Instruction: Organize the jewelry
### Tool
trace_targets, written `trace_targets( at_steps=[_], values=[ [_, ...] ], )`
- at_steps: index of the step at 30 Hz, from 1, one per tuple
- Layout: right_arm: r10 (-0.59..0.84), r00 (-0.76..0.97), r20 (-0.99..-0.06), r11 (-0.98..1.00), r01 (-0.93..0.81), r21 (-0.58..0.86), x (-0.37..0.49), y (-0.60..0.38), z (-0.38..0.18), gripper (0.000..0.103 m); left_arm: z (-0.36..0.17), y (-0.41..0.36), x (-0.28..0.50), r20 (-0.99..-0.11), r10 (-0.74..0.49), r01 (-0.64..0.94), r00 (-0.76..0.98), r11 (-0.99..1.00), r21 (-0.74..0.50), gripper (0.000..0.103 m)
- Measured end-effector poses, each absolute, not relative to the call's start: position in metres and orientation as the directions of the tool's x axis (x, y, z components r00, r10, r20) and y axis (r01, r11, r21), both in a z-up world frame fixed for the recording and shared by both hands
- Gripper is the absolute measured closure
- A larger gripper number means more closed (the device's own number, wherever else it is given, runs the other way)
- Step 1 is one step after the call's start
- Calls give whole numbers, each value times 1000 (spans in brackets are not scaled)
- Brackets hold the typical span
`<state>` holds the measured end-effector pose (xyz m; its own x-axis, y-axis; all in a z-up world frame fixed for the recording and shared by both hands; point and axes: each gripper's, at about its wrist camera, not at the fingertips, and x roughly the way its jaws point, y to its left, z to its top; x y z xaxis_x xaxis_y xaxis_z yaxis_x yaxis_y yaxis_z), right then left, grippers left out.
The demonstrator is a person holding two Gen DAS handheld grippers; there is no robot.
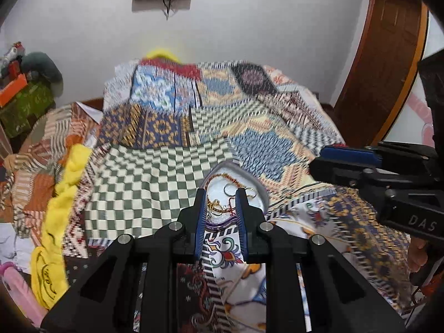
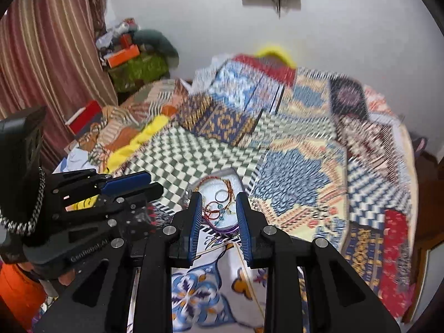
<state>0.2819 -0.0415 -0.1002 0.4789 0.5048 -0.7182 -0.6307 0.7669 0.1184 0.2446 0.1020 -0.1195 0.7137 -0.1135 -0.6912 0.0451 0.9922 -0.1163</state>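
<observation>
A pale tray (image 1: 260, 190) lies on the patchwork bedspread (image 1: 155, 172) and holds tangled jewelry: a gold chain (image 1: 215, 205), a hoop (image 1: 229, 188) and a red-gold cord (image 1: 222, 176). My left gripper (image 1: 220, 197) hovers above the tray's near edge, open by a narrow gap with nothing between the pads. In the right wrist view the same tray (image 2: 239, 178) shows bangles (image 2: 222, 194) and red cord bracelets (image 2: 211, 211). My right gripper (image 2: 219, 198) hangs over it, also open a little and empty. The grippers are side by side: the right gripper (image 1: 319, 162), the left gripper (image 2: 154, 183).
A yellow cloth (image 1: 59, 202) trails along the bed's left side. Boxes and bags (image 2: 133, 61) are piled by the striped curtain (image 2: 47, 55). A wooden door (image 1: 388, 61) stands at the right. A silver chain (image 2: 41, 191) hangs beside the left gripper's dark body.
</observation>
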Motion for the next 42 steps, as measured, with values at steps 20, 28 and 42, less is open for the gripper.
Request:
trace_targets(
  at_steps=[20, 28, 42],
  values=[
    [546, 825, -143, 832, -555, -26, 68, -103, 37, 53, 36, 49, 21, -183, -36, 42, 982, 999, 30, 49],
    [463, 883, -82, 885, -465, -10, 49, -107, 29, 15, 35, 42, -11, -124, 24, -24, 992, 1000, 7, 8],
    [420, 903, -91, 906, -422, -13, 30, -122, 22, 0, 30, 41, -19, -118, 60, -63, 991, 998, -20, 3]
  ],
)
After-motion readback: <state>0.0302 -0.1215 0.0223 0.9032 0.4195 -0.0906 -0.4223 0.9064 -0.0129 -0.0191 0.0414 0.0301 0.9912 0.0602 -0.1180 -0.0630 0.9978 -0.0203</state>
